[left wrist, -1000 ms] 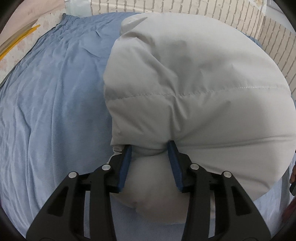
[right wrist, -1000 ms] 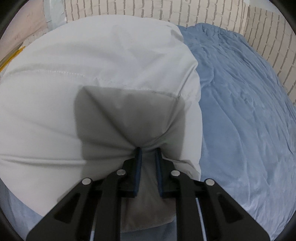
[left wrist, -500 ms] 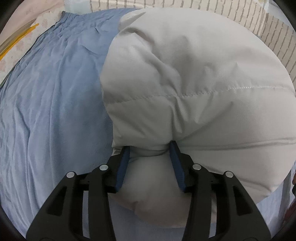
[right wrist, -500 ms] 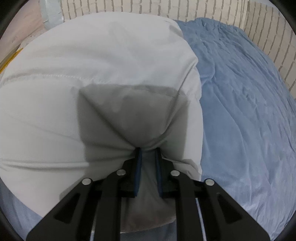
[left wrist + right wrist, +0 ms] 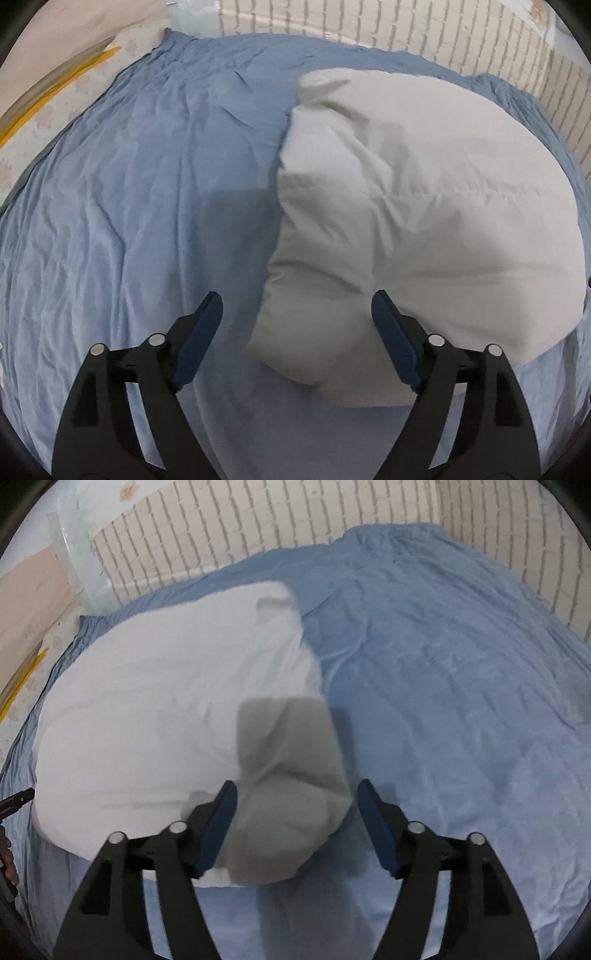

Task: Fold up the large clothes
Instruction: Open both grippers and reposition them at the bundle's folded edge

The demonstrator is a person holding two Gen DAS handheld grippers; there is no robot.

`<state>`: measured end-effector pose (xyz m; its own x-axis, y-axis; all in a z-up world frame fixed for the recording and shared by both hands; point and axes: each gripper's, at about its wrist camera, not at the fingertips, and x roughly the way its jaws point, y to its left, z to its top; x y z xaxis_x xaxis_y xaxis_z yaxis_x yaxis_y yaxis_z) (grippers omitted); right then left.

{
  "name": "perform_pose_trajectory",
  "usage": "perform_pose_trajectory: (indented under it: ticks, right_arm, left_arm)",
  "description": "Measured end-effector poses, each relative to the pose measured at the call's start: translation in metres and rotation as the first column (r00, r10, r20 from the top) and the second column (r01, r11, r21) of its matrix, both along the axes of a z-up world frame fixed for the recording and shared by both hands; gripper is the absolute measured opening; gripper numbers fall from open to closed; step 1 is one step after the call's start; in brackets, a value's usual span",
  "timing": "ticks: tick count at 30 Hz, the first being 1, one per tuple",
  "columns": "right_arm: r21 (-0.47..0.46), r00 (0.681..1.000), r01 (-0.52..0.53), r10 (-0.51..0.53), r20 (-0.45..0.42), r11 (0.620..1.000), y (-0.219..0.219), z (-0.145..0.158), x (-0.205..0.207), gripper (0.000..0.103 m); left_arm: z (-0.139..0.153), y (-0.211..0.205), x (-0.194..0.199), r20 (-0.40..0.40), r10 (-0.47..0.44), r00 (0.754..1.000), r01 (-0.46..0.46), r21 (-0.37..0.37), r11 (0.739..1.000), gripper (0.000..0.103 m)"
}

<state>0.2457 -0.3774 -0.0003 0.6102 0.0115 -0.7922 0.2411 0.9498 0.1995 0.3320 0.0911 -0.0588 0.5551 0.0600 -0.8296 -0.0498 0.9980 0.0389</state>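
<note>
Both tools are wide, holding nothing. Left tool (image 5: 295, 321) straddles the near corner of the puffy white jacket (image 5: 424, 229), center-right of frame on the blue bed (image 5: 129, 221). Right tool (image 5: 295, 808) frames its other near corner. Looks folded into a compact bundle.

- No words, numbers or signs are showing anywhere in these two views.
- Nothing is printed on the white coat (image 5: 424, 229), the blue sheet (image 5: 129, 221) or the brick wall (image 5: 258, 528).
</note>
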Motion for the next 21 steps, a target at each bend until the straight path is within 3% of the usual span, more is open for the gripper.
perform_pose_trajectory:
  ticks: [4, 5, 6, 7, 9, 14, 17, 20, 21]
  right_arm:
    - [-0.036, 1.000, -0.009, 0.009, 0.005, 0.999, 0.001, 0.002, 0.004, 0.072]
    - [-0.052, 0.999, -0.028, 0.027, -0.017, 0.998, 0.006, -0.002, 0.007, 0.070]
    - [-0.053, 0.998, -0.044, 0.042, -0.038, 0.998, 0.011, -0.006, 0.006, 0.055]
    - [-0.049, 0.996, -0.066, 0.062, -0.069, 0.997, 0.017, -0.013, 0.007, 0.033]
    - [-0.092, 0.992, -0.088, 0.079, -0.097, 0.992, 0.025, -0.022, 0.005, 0.028]
    - [-0.107, 0.987, -0.100, 0.085, -0.137, 0.989, 0.030, -0.048, 0.009, 0.027]
    - [-0.090, 0.990, -0.086, 0.075, -0.118, 0.992, 0.026, -0.043, 0.009, 0.026]
    - [-0.007, 1.000, -0.023, 0.023, -0.015, 1.000, 0.009, -0.028, -0.007, 0.036]
    - [0.024, 0.999, 0.017, -0.018, 0.035, 1.000, 0.001, -0.022, -0.014, 0.057]
  left_arm:
    - [-0.001, -0.002, 0.005, 0.023, 0.013, 1.000, -0.014, 0.051, 0.999, 0.086]
    - [-0.005, -0.004, 0.006, 0.017, 0.007, 1.000, -0.008, 0.061, 0.998, 0.082]
    - [-0.007, -0.005, 0.007, 0.005, -0.003, 1.000, 0.002, 0.071, 0.997, 0.067]
    - [-0.018, -0.008, 0.009, -0.032, -0.022, 0.999, 0.025, 0.090, 0.996, 0.059]
    - [-0.028, -0.011, 0.010, -0.039, -0.040, 0.998, 0.044, 0.095, 0.994, 0.054]
    - [-0.051, -0.017, 0.023, -0.066, -0.048, 0.997, 0.056, 0.115, 0.992, 0.053]
    - [-0.053, -0.020, 0.023, -0.059, -0.029, 0.998, 0.035, 0.108, 0.994, 0.055]
    - [-0.043, -0.016, 0.013, -0.024, 0.023, 0.999, -0.020, 0.089, 0.996, 0.065]
    - [-0.039, -0.015, 0.010, -0.012, 0.025, 1.000, -0.025, 0.064, 0.998, 0.076]
